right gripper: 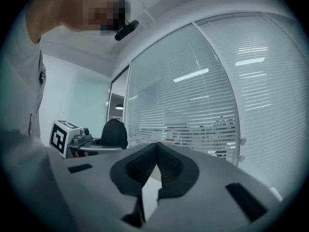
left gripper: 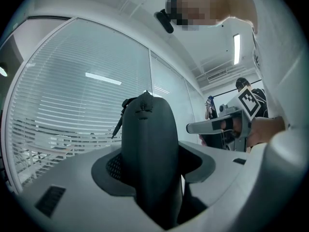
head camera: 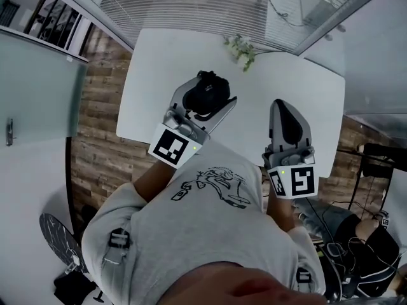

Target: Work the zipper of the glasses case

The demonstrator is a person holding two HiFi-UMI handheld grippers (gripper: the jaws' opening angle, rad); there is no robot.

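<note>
Glasses case (left gripper: 149,149), black and rounded, stands on end between the 2 jaws of the left gripper (head camera: 205,103), which are closed on its sides. In the left gripper view a seam with zipper teeth (left gripper: 144,106) runs over the top of the case, and a thin dark tab (left gripper: 117,122) hangs off its upper left side. In the head view the case shows over the white table (head camera: 159,75), near the front edge. The background behind it in the left gripper view is window blinds (left gripper: 77,115).

The right gripper (right gripper: 155,151) is held beside the left one, apart from the case. Its 2 jaws meet at the tips with nothing between them. A small leafy sprig (head camera: 240,48) lies at the far side of the table, well apart from both grippers.
</note>
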